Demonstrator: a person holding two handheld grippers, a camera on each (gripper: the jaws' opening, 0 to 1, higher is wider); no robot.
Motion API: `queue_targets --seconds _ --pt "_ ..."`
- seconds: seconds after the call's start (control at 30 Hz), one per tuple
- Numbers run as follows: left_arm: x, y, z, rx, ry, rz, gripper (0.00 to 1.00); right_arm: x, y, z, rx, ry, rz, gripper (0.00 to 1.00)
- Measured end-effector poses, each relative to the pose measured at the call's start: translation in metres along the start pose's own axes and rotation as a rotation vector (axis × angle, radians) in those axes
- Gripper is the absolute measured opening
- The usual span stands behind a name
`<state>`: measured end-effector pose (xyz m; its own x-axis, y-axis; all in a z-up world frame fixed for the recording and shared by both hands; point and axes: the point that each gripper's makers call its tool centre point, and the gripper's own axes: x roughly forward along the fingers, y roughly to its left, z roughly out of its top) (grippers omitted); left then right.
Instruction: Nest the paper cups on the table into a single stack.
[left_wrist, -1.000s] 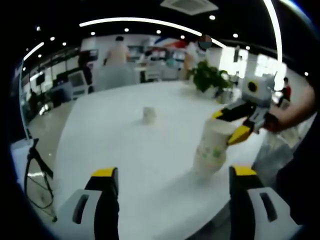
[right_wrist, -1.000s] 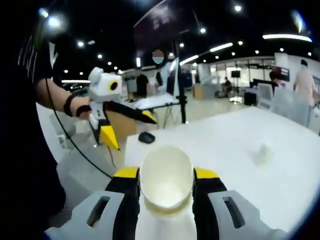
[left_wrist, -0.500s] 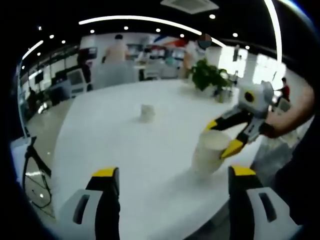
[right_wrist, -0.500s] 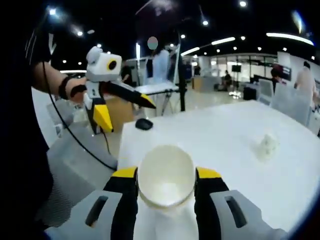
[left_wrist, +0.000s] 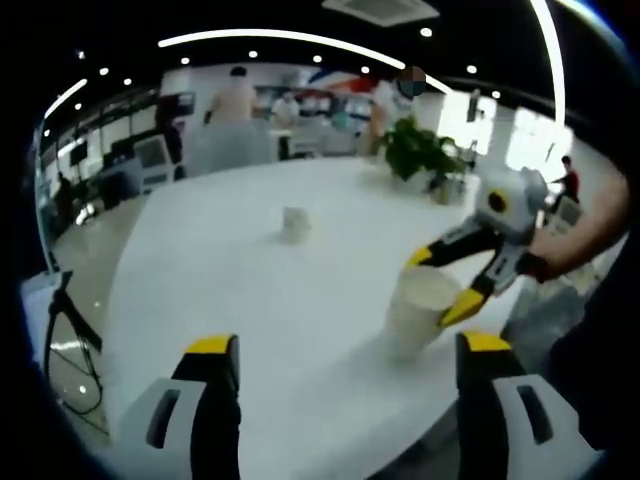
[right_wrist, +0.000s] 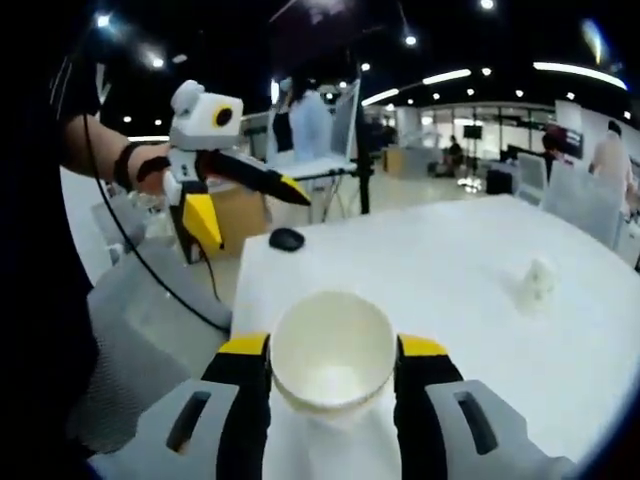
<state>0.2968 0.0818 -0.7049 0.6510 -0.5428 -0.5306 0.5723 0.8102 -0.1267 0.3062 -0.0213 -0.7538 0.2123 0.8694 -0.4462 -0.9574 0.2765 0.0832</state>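
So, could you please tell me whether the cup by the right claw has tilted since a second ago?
Yes. The cup leaned toward the plant; now it stands upright on the table.

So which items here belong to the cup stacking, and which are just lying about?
Job:
- paper cup between the right gripper jaws
- far cup standing alone on the table

Lying about:
- dark mouse-like object
- potted plant
- left gripper, empty

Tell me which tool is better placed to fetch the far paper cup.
Left. The left tool is open and holds nothing; the right tool is astride the cup stack. The far paper cup stands alone.
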Motion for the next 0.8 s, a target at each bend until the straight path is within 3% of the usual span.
queue_targets --seconds 0.47,0.8 --pt "0.001 -0.003 0.000 -0.001 0.008 -0.006 0.88 0.004 0.001 -0.014 0.020 0.031 -0.004 0.53" --pt "0.001 0.000 0.000 0.002 0.008 -0.004 0.88 0.001 0.003 -0.011 0.043 0.021 0.000 0.54"
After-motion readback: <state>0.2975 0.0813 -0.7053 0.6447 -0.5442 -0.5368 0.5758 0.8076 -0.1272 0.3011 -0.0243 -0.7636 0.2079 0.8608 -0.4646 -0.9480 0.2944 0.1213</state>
